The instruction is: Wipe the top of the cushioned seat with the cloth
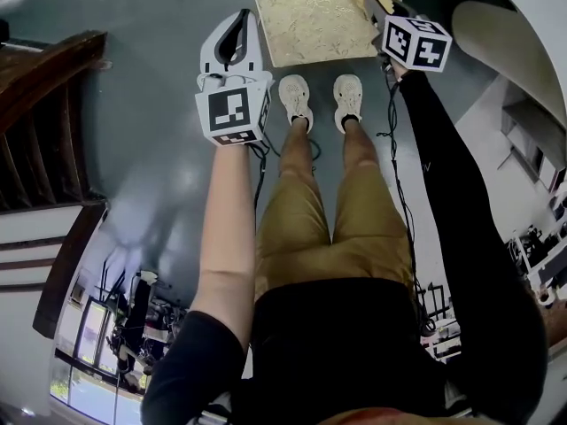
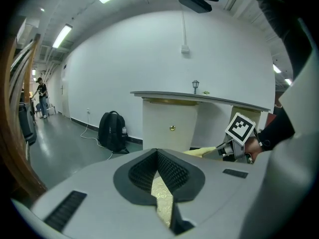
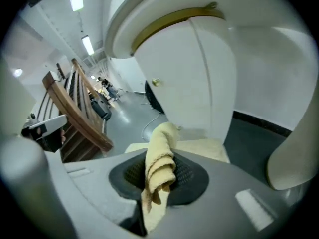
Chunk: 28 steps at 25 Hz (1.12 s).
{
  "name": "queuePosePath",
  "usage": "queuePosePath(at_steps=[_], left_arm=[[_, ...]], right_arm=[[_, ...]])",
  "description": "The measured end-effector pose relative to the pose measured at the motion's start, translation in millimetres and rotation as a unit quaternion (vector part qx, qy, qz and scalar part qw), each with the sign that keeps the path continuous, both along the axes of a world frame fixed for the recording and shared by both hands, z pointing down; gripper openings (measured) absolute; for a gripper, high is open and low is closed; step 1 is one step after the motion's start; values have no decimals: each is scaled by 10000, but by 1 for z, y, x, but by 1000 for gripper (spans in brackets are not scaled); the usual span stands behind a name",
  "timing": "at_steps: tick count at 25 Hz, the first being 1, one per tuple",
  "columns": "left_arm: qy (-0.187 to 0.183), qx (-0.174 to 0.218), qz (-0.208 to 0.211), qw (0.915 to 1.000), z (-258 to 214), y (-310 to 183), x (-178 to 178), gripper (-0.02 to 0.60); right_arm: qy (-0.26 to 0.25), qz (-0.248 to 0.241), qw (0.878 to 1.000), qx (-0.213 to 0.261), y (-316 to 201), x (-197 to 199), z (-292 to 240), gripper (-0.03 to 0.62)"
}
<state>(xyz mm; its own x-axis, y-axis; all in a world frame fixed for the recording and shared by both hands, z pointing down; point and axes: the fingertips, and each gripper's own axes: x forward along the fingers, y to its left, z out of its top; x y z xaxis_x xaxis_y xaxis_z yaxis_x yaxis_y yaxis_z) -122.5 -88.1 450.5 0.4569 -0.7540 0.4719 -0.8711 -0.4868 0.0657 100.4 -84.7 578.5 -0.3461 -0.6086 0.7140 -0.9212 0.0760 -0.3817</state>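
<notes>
Yellow cloth (image 3: 160, 153) sits pinched in the right claw (image 3: 158, 176) at the gold cushioned seat's (image 1: 310, 20) right edge, so press it flat and sweep overlapping strokes, keeping the closed, empty left claw (image 2: 158, 156) clear.

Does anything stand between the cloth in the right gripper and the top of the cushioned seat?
Nothing visible does. The right gripper is shut on the cloth by the cushioned seat's right corner, and the seat's top shows nothing lying on it.
</notes>
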Motion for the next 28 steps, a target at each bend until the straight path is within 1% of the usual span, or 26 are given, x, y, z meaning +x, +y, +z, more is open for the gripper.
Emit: queuePosePath(at_steps=[3,6,8,9,11,13,14,17,19,22,25,28], left_arm=[[3,1,-111,9999,2,5,-10,8],[8,12,-214,9998,4,5,-25,8],[-6,2,-277,9996,5,6,-36,8],[-13,-4,-301,9995,6,7,-40,8],[-33,-10,-318,9995,7,10,-43,8],[-64,12,-310,9995,7,12,-44,8],[-71,27,-307,9995,7,12,-46,8],[-58,34,-297,9995,7,13,-50,8],[-45,15,-281,9996,8,14,-48,8],[-17,10,-219,9998,9,12,-40,8],[52,16,-178,9998,6,12,-25,8],[109,55,-92,9999,1,13,-2,8]], right_arm=[[-455,-485,9978,19,1,-68,-2,55],[-840,-882,9924,-152,5,-140,1,55],[-993,-1168,9874,-385,13,-183,10,55],[-1022,-1288,9848,-553,20,-199,18,55],[-983,-1400,9806,-962,36,-214,41,55],[-838,-1323,9793,-1286,48,-213,63,55],[-774,-1247,9798,-1356,51,-211,69,55],[-654,-1066,9834,-1311,49,-202,73,55],[-556,-988,9859,-1228,47,-186,72,55],[-377,-716,9898,-1174,40,-148,74,55],[-178,-301,9924,-1176,36,-96,74,55],[-12,102,9931,-1170,34,-42,73,55]])
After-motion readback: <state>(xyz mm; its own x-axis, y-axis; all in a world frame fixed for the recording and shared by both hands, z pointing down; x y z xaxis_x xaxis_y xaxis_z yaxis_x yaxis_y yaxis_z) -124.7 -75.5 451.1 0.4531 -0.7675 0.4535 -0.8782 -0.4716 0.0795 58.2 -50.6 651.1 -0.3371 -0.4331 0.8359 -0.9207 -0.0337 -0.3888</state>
